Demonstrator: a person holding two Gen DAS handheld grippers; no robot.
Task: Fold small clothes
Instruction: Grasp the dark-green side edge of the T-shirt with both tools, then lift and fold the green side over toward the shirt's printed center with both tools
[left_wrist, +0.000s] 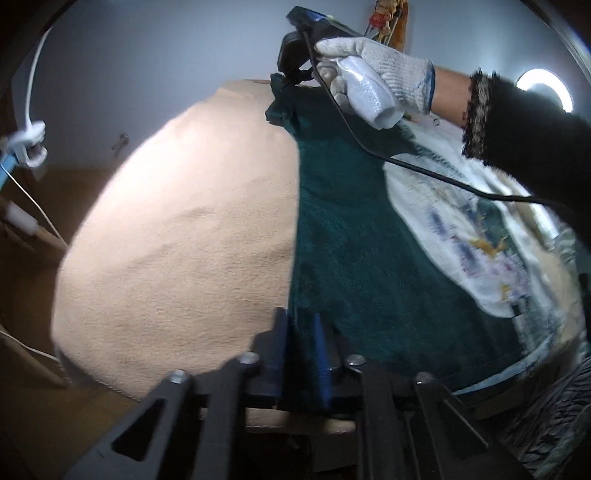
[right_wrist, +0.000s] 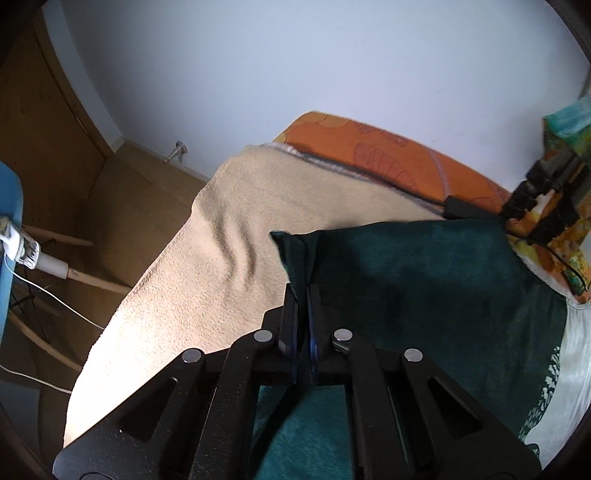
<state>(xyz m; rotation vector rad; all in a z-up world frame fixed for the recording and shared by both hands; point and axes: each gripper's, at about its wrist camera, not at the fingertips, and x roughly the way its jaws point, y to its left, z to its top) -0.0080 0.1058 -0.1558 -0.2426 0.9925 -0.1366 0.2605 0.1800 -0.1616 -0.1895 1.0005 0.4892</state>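
Note:
A dark green garment (left_wrist: 362, 251) lies stretched over a beige blanket (left_wrist: 177, 240) on a bed. My left gripper (left_wrist: 299, 321) is shut on its near edge. My right gripper (right_wrist: 303, 291) is shut on a folded corner of the same green garment (right_wrist: 424, 280). In the left wrist view the right gripper (left_wrist: 284, 79) shows at the far end, pinching the garment's far corner, held by a white-gloved hand (left_wrist: 376, 74). In the right wrist view the left gripper (right_wrist: 532, 210) shows at the garment's far right edge.
A patterned white cloth (left_wrist: 476, 236) lies to the right of the garment. An orange pillow (right_wrist: 388, 155) lies along the white wall. A black cable (left_wrist: 424, 170) hangs across the garment. A blue chair with wooden legs (right_wrist: 11, 221) and white cords stand on the floor at the left.

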